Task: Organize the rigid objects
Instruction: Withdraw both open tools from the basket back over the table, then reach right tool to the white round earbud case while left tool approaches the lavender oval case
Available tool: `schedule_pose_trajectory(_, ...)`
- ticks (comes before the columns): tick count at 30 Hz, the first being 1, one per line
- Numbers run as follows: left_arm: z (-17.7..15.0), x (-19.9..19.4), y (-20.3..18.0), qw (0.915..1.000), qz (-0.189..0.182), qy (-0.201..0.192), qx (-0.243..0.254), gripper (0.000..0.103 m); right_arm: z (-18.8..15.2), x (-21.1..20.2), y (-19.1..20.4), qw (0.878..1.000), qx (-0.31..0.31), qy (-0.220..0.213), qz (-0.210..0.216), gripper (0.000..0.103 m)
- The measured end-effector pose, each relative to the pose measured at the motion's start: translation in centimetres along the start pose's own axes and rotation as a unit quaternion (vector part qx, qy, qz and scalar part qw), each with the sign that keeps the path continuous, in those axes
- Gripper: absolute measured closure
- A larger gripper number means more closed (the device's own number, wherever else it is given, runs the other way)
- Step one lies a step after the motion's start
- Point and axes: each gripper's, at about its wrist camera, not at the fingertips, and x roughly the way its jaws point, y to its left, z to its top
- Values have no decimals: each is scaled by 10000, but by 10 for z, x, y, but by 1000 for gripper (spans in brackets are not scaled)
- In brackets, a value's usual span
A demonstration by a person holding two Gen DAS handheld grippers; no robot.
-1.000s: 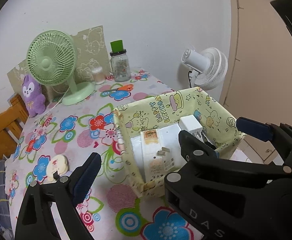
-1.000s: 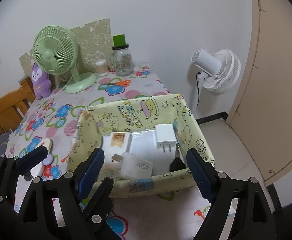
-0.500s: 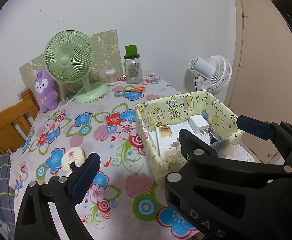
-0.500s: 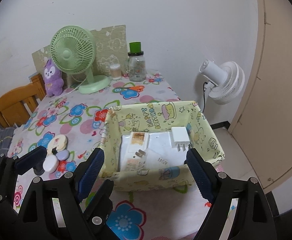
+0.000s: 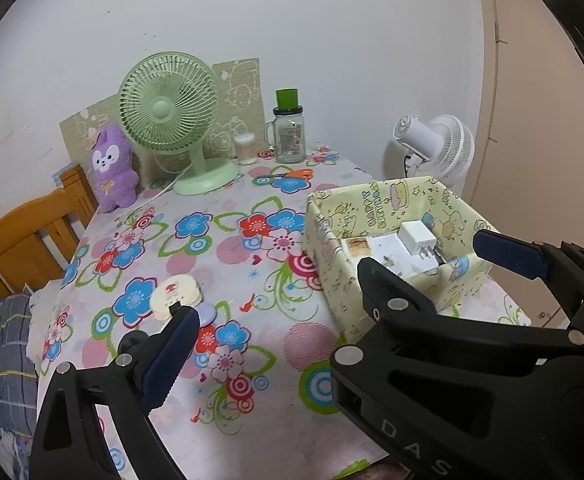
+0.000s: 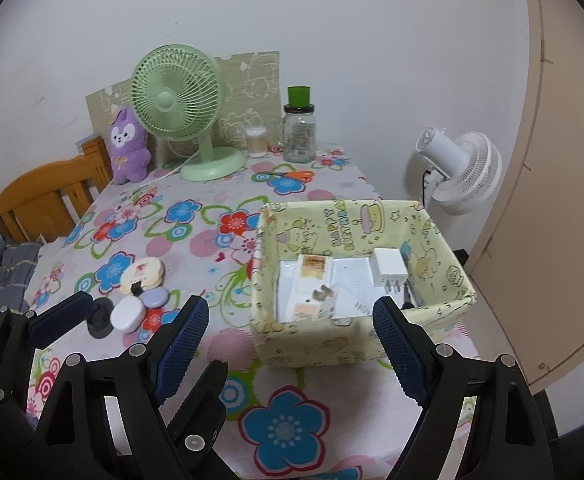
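1. On the right half of the worktop (image 6: 196,364), which is covered in a flowered cloth, stands a yellow fabric box (image 6: 355,344) printed with cartoon figures.
2. Inside the box lie a white plug charger (image 6: 388,268), a flat white packet with a brown label (image 6: 311,276) and other white pieces that are hard to tell apart.
3. To the left of the box, well apart from it, a small cluster lies on the cloth: a cream round case (image 6: 143,274), a lilac oval case (image 6: 155,297), a white oval case (image 6: 128,315) and a black piece (image 6: 100,322) just beside them.
4. The right hand-held gripper (image 6: 288,344) hangs over the near edge of the worktop with its blue-padded jaws wide apart and nothing between them; the near wall of the box shows in the gap.
5. The left hand-held gripper (image 5: 327,292) also has its jaws spread apart and holds nothing; one pad sits in front of the cream case, the other over the right side of the box.
6. At the far edge stand a green desk fan (image 6: 180,100), a purple plush toy (image 6: 128,148), a glass jar with a green cap (image 6: 299,128) and a small clear container (image 6: 256,142).
7. Orange-handled scissors (image 6: 297,176) lie in front of the jar.
8. A white fan (image 6: 463,172) stands beyond the worktop on the right, and a wooden chair (image 6: 40,200) at the left.
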Motion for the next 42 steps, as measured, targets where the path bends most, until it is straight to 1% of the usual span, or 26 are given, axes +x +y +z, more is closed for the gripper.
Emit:
schedule_pose_trajectory(6,-10,-2,12,9999,86,10,-55,4,-6,0,14,10000,-47,-63,60,16)
schedule_pose_trajectory(18,-28,5,38,9995,207,125,-219,4,-17,14,44,9996,-195,-2,192,16)
schedule_pose_trajectory(29,-44,15,65,9987,349,89,-353,4,-27,30,71,9989,-333,-46,336,16)
schedule_pose_trajectory(42,-61,37,90,9973,412,252,-556,4,-36,60,97,9979,-485,113,402,16)
